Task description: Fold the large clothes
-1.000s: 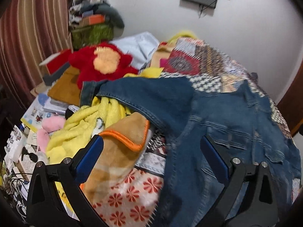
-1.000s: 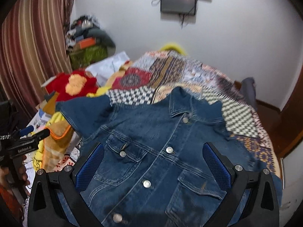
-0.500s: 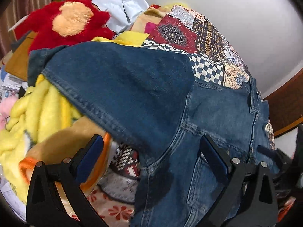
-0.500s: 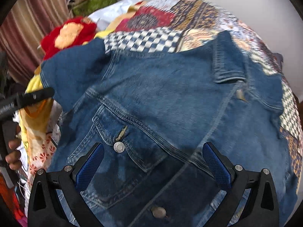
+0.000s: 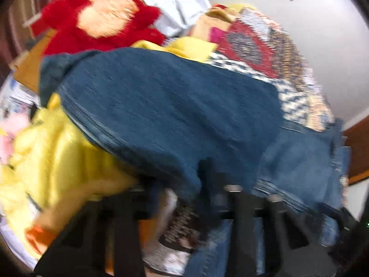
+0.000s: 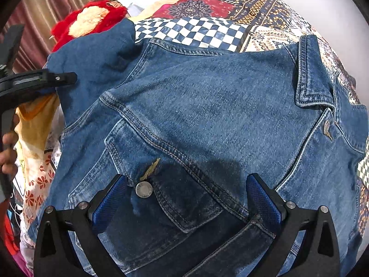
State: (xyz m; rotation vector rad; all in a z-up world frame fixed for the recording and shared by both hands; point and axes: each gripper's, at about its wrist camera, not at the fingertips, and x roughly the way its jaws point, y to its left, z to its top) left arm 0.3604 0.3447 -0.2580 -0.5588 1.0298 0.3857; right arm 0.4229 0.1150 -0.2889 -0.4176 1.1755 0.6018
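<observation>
A blue denim jacket (image 6: 207,106) lies front up on the patchwork bedspread (image 6: 191,30), collar to the right. My right gripper (image 6: 186,198) is open, its blue pads (image 6: 263,198) just above the chest pocket and its metal button (image 6: 144,189). In the blurred left wrist view the jacket's sleeve (image 5: 166,106) fills the middle. My left gripper (image 5: 182,189) sits at the sleeve's lower edge with its fingers close together around the denim. It also shows in the right wrist view (image 6: 57,79), at the sleeve.
A red plush toy (image 5: 99,25) and a yellow towel (image 5: 53,152) lie left of the jacket. An orange-trimmed cloth (image 6: 34,120) and floral fabric (image 6: 39,182) lie at the bed's left edge. A striped curtain (image 6: 46,7) hangs behind. A white wall (image 5: 322,34) stands beyond the bed.
Both grippers have dropped closer to the jacket. My left gripper's fingers have closed in on the sleeve edge; the left view is now motion-blurred. My right gripper stays open.
</observation>
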